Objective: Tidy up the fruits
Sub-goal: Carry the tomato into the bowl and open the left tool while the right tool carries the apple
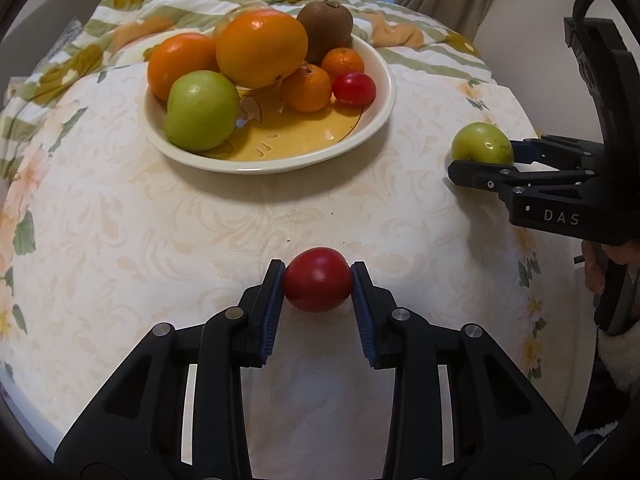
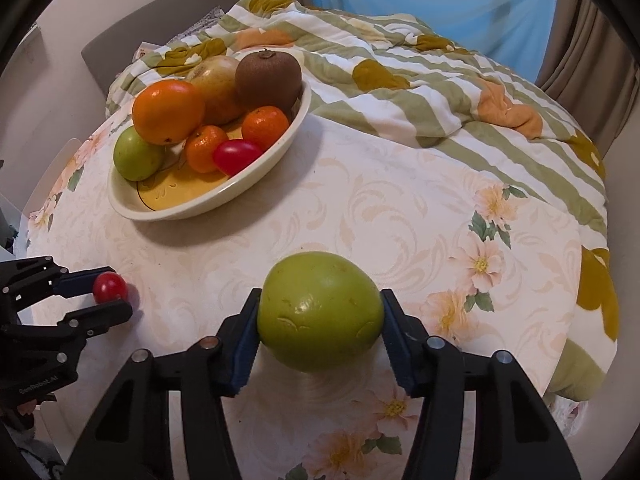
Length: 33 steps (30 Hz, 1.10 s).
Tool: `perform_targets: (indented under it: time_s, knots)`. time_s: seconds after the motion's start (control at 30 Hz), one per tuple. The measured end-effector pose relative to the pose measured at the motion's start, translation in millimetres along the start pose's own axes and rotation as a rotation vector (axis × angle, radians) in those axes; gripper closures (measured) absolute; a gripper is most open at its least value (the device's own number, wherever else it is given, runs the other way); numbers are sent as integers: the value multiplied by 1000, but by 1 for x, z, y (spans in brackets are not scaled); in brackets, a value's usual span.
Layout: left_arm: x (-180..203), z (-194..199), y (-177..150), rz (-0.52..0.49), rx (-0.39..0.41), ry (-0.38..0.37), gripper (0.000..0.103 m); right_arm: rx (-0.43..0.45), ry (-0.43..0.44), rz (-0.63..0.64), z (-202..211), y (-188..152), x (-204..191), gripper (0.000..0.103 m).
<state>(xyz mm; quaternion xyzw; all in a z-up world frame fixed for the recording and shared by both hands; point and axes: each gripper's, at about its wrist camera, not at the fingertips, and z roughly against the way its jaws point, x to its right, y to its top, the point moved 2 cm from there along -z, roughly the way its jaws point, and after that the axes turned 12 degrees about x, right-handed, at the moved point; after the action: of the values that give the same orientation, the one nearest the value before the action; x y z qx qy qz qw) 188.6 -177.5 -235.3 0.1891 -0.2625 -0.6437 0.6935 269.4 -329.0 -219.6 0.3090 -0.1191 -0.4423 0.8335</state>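
From the left wrist view, the left gripper (image 1: 318, 284) has its jaws clamped on a small red tomato (image 1: 318, 283) that sits on the floral tabletop (image 1: 120, 220). Beyond it stands a cream bowl (image 1: 376, 120) holding oranges, a green apple (image 1: 201, 110), a kiwi (image 1: 326, 30) and another red tomato. At the right edge the right gripper (image 1: 482, 162) flanks a green fruit (image 1: 482, 142). From the right wrist view, the right gripper (image 2: 320, 320) grasps that green fruit (image 2: 320, 312), both pads pressed against its sides, low over the tabletop (image 2: 360, 208). At the left, the left gripper (image 2: 110, 294) holds the tomato (image 2: 110, 287). A striped blanket (image 2: 440, 100) lies behind the bowl (image 2: 208, 200).
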Motion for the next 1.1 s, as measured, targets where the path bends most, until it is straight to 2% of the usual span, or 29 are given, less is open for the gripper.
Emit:
perform_targets:
  time_s: [0.17, 0.63, 0.87, 1.1]
  knots:
    - [-3, 18, 10, -2, 26, 6, 63, 23, -4, -7, 14, 6, -1, 51]
    - [-27, 100, 66, -67, 189, 13, 63, 146, -43, -26, 84, 54, -35, 51]
    - [-50, 108, 93, -126, 203, -58, 63, 185, -89, -85, 94, 71, -61, 51]
    - [-70, 93, 116, -219, 177, -161, 63, 204, -156, -190, 86, 80, -81, 51]
